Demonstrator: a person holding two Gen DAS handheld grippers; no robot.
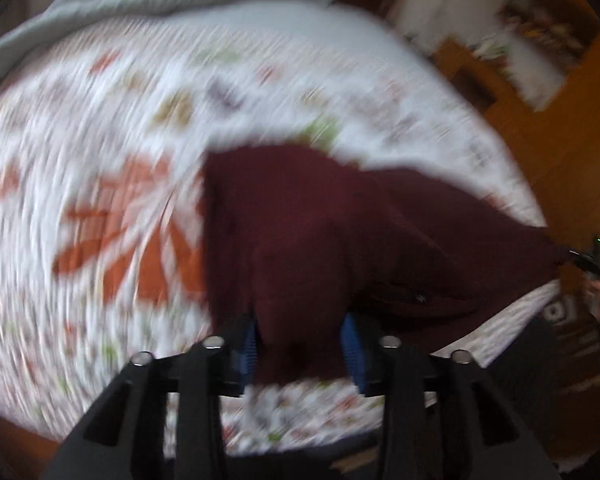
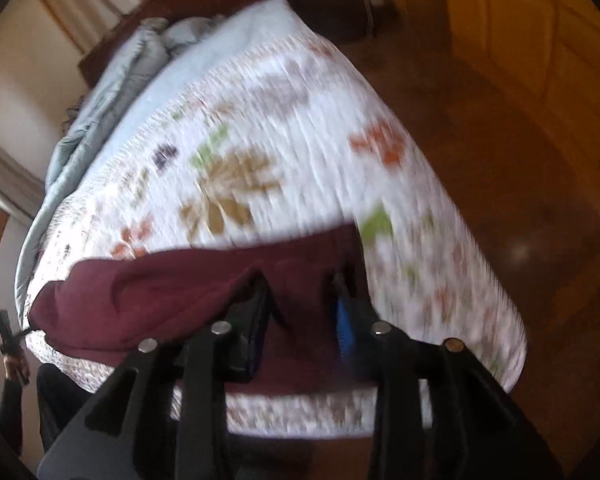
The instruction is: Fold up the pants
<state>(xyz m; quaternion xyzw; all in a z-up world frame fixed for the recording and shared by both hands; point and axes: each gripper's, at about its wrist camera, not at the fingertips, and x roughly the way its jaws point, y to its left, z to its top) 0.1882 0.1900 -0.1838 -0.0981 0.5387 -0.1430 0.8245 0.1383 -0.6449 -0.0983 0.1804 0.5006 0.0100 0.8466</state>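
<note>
The maroon pants [image 1: 320, 232] hang stretched between my two grippers above the bed; both views are motion-blurred. My left gripper [image 1: 302, 344] is shut on one end of the cloth, which bunches between its blue pads. The other gripper shows small at the right edge of the left wrist view [image 1: 588, 260], holding the far corner. In the right wrist view the pants [image 2: 172, 300] run left from my right gripper [image 2: 302, 312], which is shut on the fabric. The left gripper shows at the far left of that view [image 2: 10, 336].
A white quilt with leaf patterns [image 1: 100, 140] covers the bed; it also shows in the right wrist view [image 2: 280, 140]. A grey-blue blanket [image 2: 112, 92] is bunched at the head end. A wooden floor [image 2: 520, 200] lies to the right of the bed, with a dark nightstand [image 2: 332, 4] beyond.
</note>
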